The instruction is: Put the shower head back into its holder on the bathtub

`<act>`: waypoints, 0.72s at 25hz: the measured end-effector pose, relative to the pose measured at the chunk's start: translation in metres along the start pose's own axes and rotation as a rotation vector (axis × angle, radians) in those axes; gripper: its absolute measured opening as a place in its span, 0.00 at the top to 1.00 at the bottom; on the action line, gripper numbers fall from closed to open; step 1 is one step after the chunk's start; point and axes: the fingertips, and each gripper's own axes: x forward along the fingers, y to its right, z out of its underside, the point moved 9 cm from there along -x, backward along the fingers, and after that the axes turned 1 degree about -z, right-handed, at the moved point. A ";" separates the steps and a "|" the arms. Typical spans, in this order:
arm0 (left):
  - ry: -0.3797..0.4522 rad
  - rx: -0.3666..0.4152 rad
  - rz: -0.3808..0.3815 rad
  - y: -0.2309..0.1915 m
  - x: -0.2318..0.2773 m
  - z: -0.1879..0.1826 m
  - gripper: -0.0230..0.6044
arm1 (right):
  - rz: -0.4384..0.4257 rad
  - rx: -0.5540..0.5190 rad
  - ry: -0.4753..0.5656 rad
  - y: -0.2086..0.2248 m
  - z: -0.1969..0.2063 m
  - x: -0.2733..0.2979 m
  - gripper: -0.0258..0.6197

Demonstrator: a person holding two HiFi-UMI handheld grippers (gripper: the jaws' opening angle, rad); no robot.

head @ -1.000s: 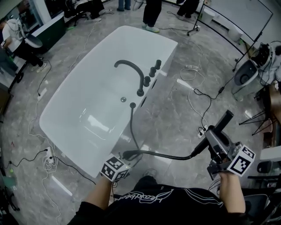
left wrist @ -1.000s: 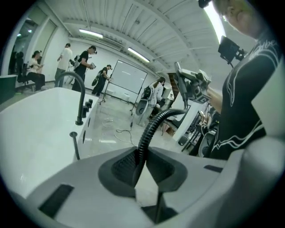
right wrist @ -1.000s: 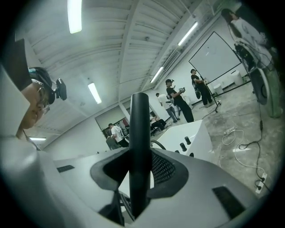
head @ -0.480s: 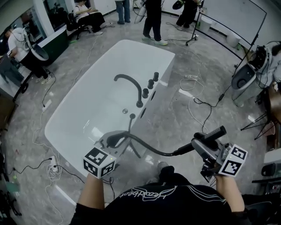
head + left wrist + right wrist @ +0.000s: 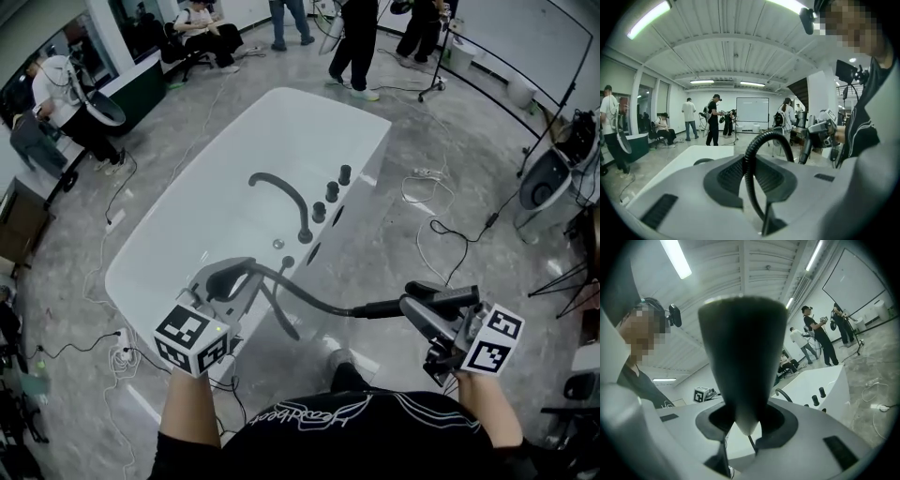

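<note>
The white bathtub (image 5: 187, 234) fills the middle of the head view, with a black curved faucet (image 5: 281, 195) and black knobs (image 5: 332, 190) on its right rim. My left gripper (image 5: 234, 275) hangs over the tub's near right rim, shut on the black hose (image 5: 309, 298). In the left gripper view the hose (image 5: 751, 161) arches up between the pads of the left gripper (image 5: 752, 178). My right gripper (image 5: 417, 307) is shut on the black shower head (image 5: 442, 295), held level to the right of the tub. That shower head (image 5: 740, 357) looms large in the right gripper (image 5: 743, 420).
Cables (image 5: 441, 230) trail over the grey marble floor on both sides of the tub. Several people (image 5: 356, 37) stand beyond its far end; one sits at the back left. A stand with equipment (image 5: 548, 183) is at the right.
My left gripper has risen from floor level beside the tub to above its near rim, lifting the hose with it. The right gripper shifted left and turned the shower head more level.
</note>
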 end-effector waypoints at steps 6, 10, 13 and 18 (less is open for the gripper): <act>0.030 0.086 -0.092 -0.019 0.008 -0.050 0.86 | -0.083 -0.035 0.031 0.019 -0.032 0.018 0.76; 0.061 0.131 -0.142 -0.029 0.010 -0.079 0.86 | -0.150 -0.064 0.058 0.026 -0.052 0.030 0.76; 0.078 0.150 -0.174 -0.042 0.020 -0.106 0.86 | -0.199 -0.084 0.062 0.036 -0.079 0.043 0.76; 0.105 0.166 -0.218 -0.060 0.029 -0.137 0.86 | -0.289 -0.124 0.072 0.045 -0.107 0.062 0.76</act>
